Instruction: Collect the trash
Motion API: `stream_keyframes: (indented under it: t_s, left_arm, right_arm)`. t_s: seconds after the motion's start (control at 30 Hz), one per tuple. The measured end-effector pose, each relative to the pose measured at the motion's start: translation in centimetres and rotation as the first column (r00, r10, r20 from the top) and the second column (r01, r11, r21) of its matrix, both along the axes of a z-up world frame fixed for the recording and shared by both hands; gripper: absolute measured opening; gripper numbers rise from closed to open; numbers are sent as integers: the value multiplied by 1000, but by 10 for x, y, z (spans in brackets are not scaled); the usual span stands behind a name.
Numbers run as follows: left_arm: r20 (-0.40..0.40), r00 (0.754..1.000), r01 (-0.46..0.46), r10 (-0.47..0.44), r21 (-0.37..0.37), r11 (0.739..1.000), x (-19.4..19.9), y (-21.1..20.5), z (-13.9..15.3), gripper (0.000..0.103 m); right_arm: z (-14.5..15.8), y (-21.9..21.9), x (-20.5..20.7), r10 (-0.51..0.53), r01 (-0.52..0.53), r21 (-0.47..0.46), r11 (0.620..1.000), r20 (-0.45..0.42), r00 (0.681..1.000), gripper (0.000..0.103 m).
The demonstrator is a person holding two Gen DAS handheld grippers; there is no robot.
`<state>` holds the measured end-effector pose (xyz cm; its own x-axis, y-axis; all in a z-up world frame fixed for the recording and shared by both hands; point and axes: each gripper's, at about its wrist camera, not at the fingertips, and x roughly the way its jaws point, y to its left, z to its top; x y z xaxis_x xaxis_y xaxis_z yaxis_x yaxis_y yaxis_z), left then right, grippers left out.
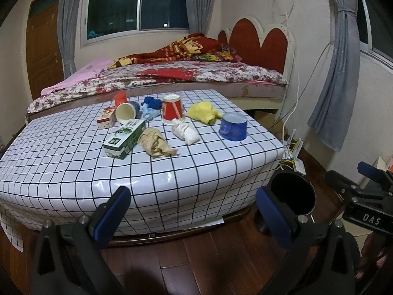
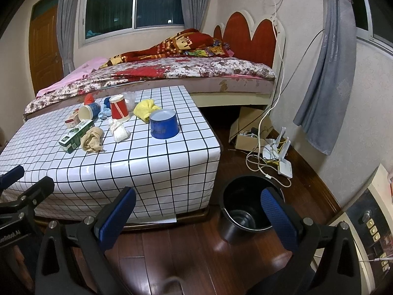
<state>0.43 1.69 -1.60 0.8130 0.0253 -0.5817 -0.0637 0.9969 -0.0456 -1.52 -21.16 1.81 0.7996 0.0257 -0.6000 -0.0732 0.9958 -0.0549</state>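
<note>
Bedroom clutter sits on a low table (image 2: 147, 172) with a checked cloth, pushed against the foot of a bed (image 2: 172, 73), and a black bin (image 2: 245, 211) stands on the wood floor just off the table's right corner. Both tools hang back from the near edge, fingers spread wide and holding nothing: the left tool (image 1: 194, 213) faces the table's middle, the right tool (image 2: 196, 213) points between table and bin. All the trash lies ahead and toward the far half of the table. The blue cup (image 2: 164, 125), upside down near the right edge, is nearest the right tool and the bin; the green carton (image 1: 124, 139), its long axis running away and rightward, and the crumpled brown paper (image 1: 156, 143) touching it, or so it seems, suit the left.
</note>
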Motion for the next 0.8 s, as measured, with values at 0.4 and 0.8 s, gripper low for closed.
stream_keyframes:
  t_s: [0.4,0.8]
  left_arm:
    - [-8,995,-101,102,46,994,33,55,-21,102]
    - [-70,975,-210,213,48,977,92,139,-61,102]
  right_arm:
    - [-11,38,51,125,-125,6,992,-24,992,102]
    - [-41,104,131,294,-292,36,956,-99,951,102]
